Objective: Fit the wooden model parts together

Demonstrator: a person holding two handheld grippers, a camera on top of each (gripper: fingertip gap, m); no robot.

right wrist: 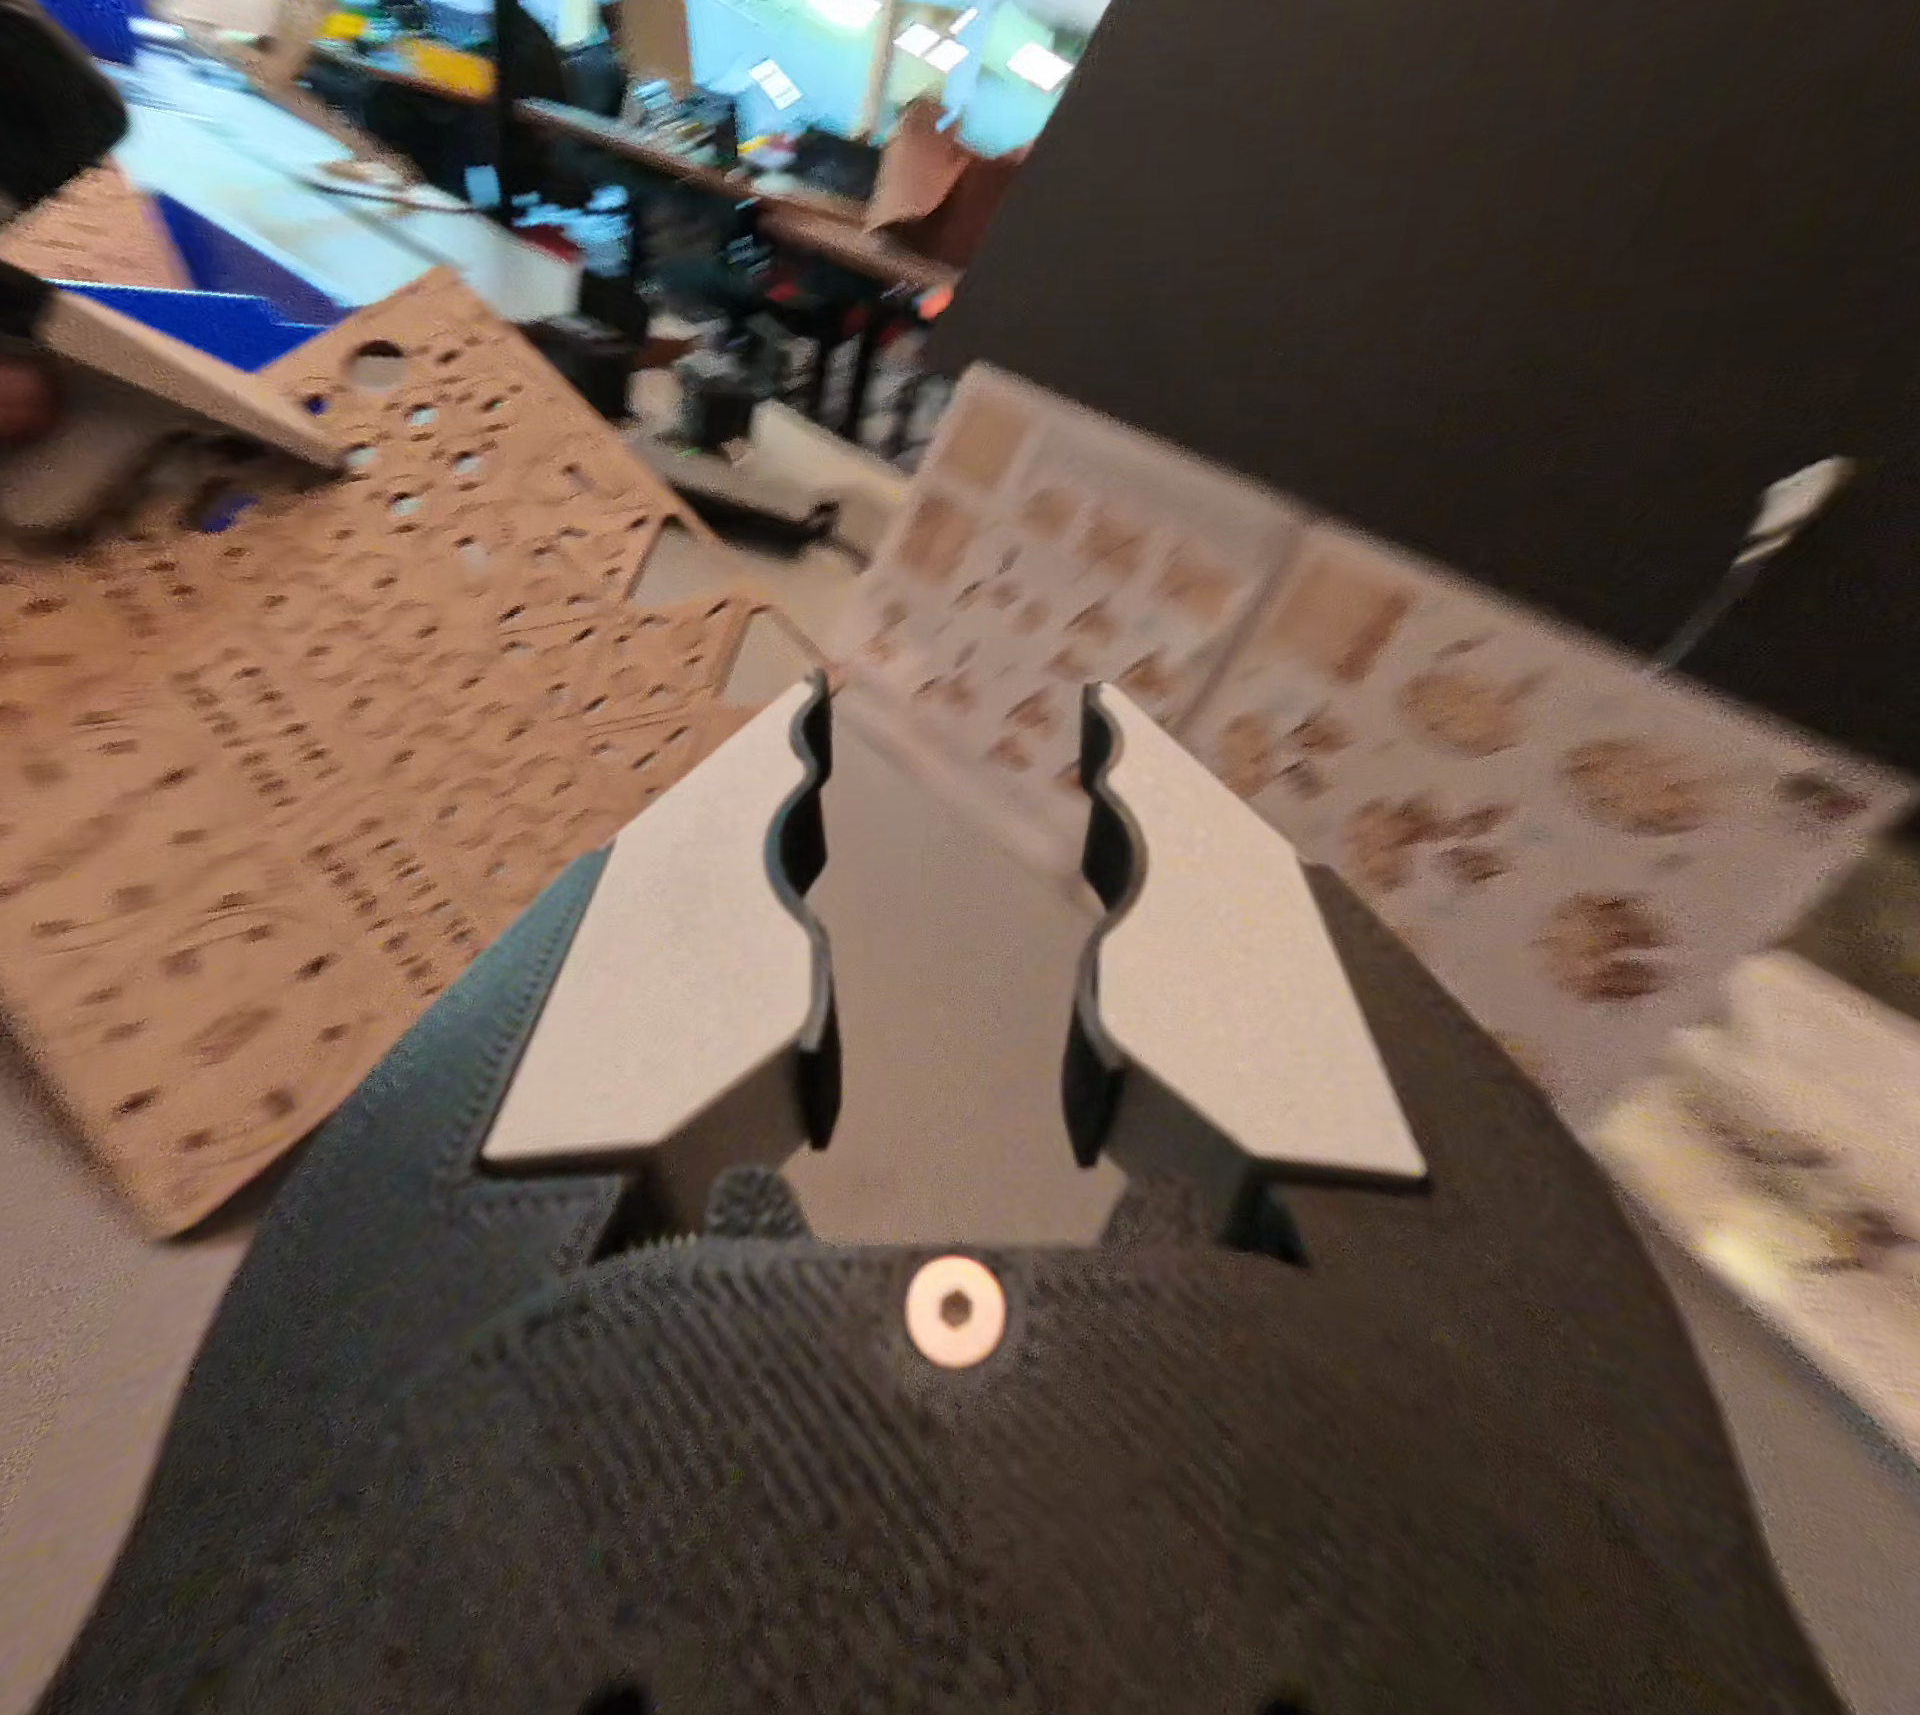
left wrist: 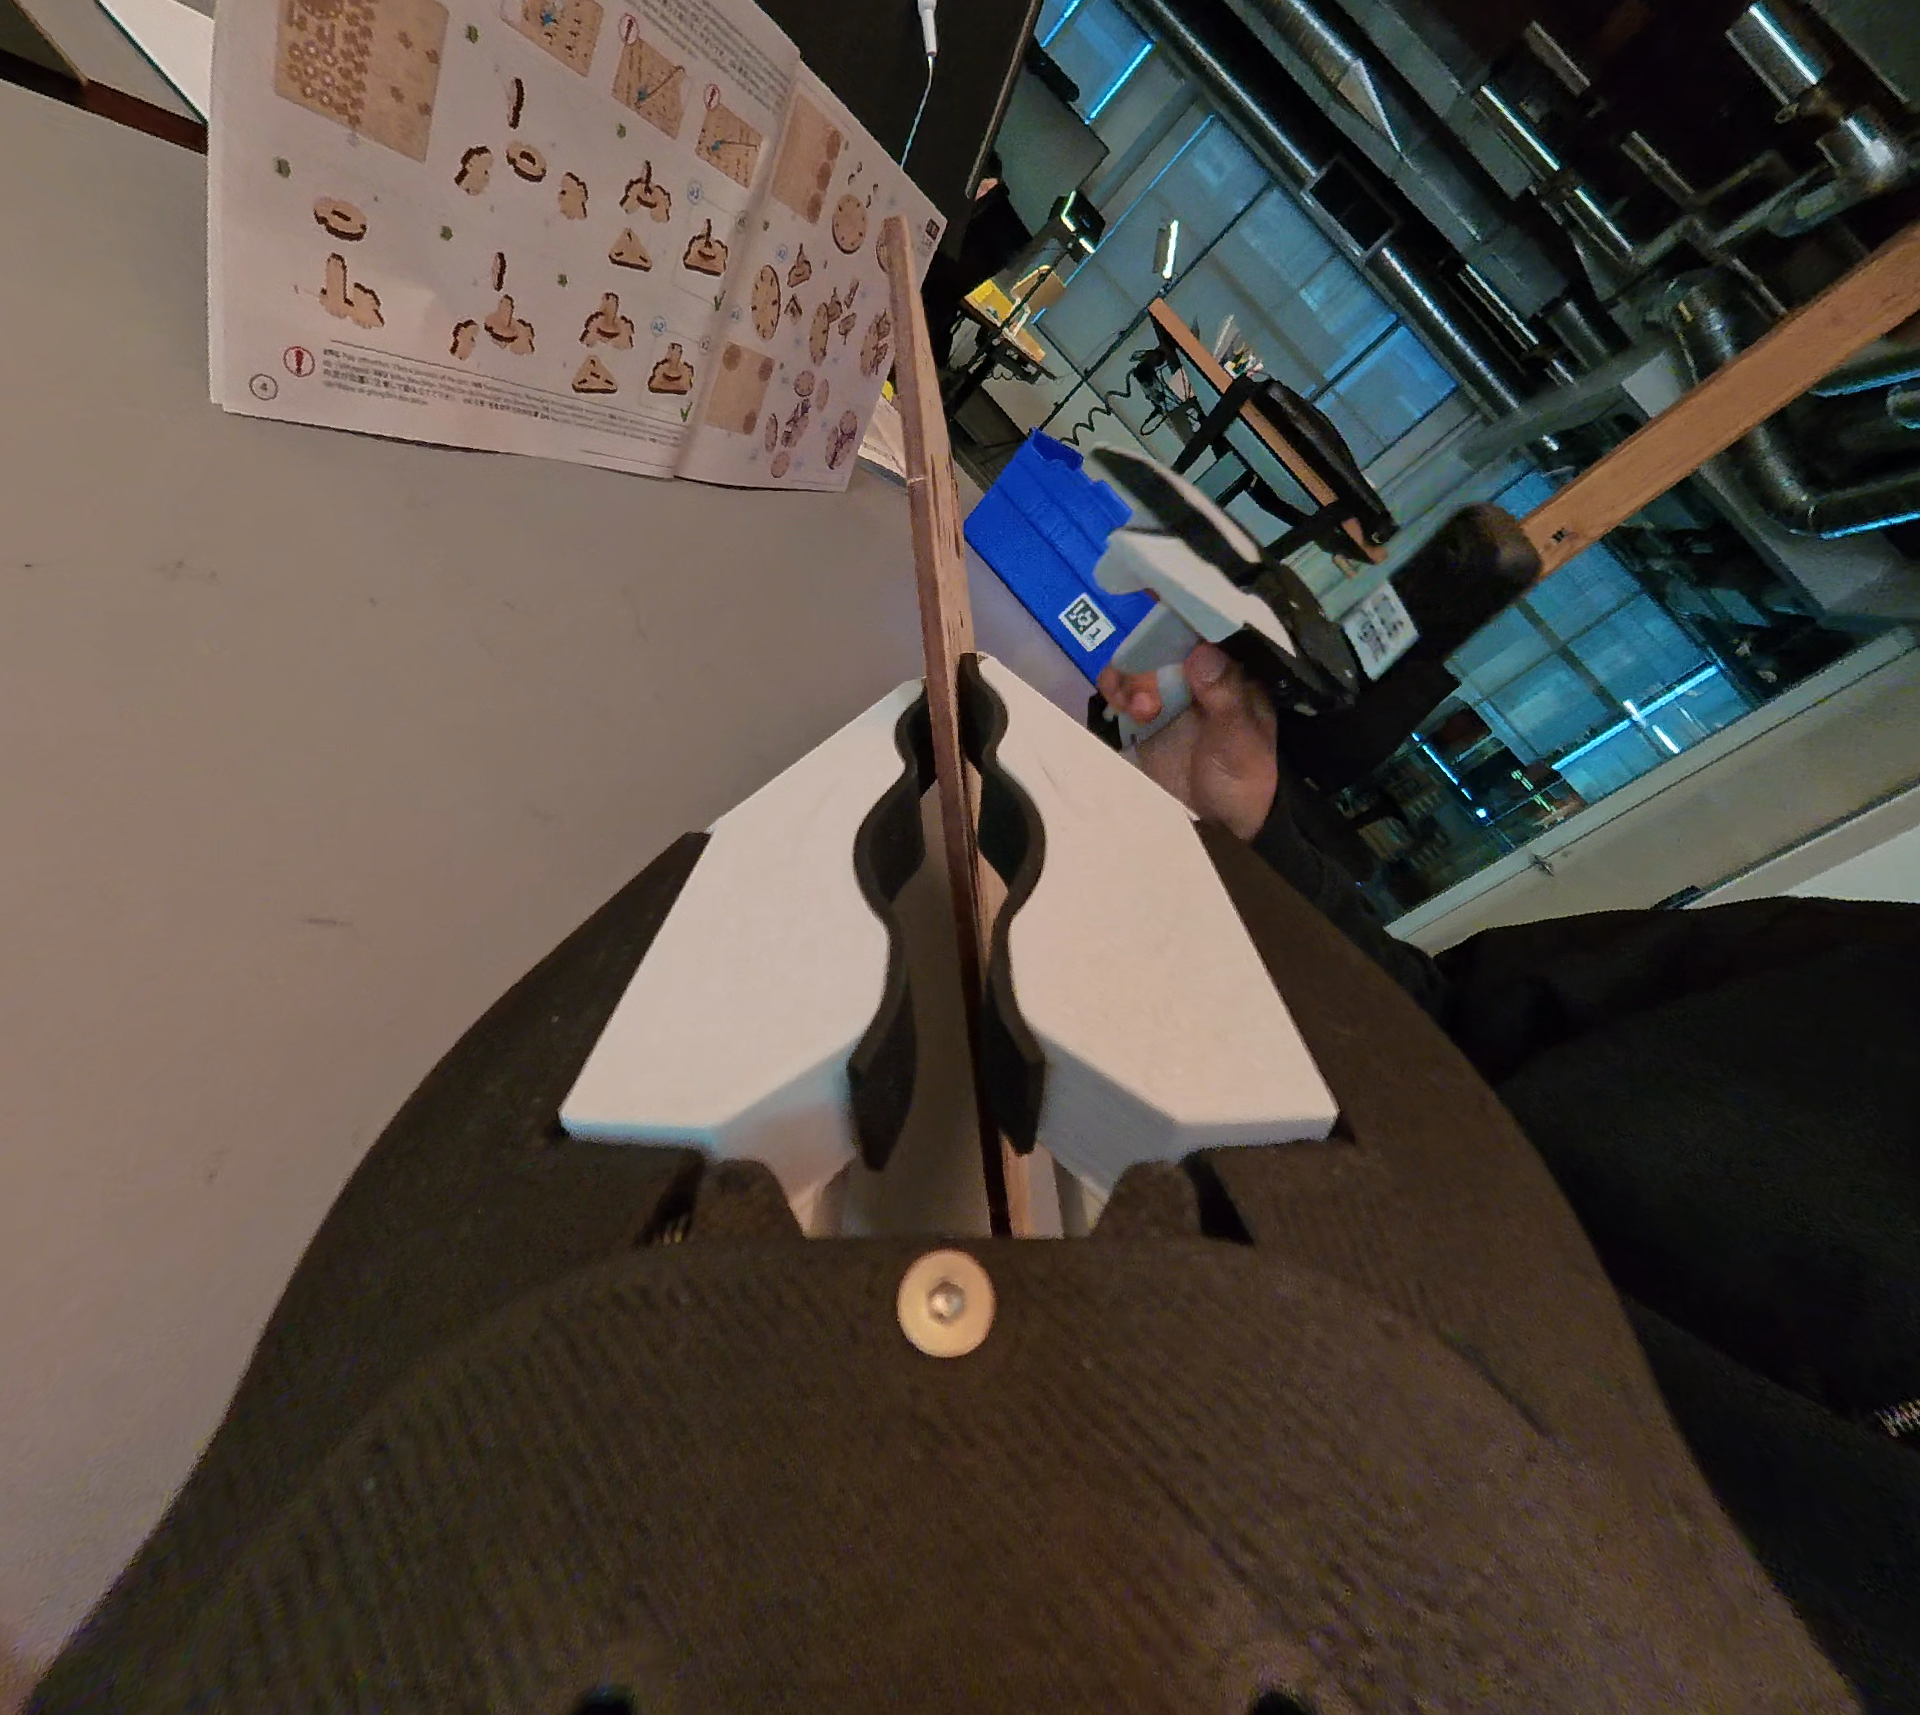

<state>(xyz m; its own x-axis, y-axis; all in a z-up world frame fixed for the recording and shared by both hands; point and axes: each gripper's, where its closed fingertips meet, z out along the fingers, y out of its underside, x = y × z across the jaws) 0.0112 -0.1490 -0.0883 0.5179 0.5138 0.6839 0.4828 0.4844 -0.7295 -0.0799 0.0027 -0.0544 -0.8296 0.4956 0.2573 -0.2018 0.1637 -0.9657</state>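
My left gripper (left wrist: 948, 678) is shut on a thin wooden puzzle sheet (left wrist: 928, 460), seen edge-on and standing up between the pads. The same sheet (right wrist: 260, 730) shows in the right wrist view as a broad laser-cut board full of cut-out holes, with the left gripper's finger (right wrist: 197, 398) clamped on its far edge. My right gripper (right wrist: 954, 709) is open and empty, its pads wide apart over the grey table, to the right of the sheet. It also shows in the left wrist view (left wrist: 1174, 543), held in a hand to the right of the sheet.
An open instruction booklet (left wrist: 499, 211) with assembly pictures lies on the grey table (left wrist: 416, 678); it also shows, blurred, in the right wrist view (right wrist: 1299, 709). A blue bin (left wrist: 1049, 543) stands behind the sheet. A black panel (right wrist: 1507, 211) rises behind the booklet. About 20 centimetres separates my left fingertips from my right.
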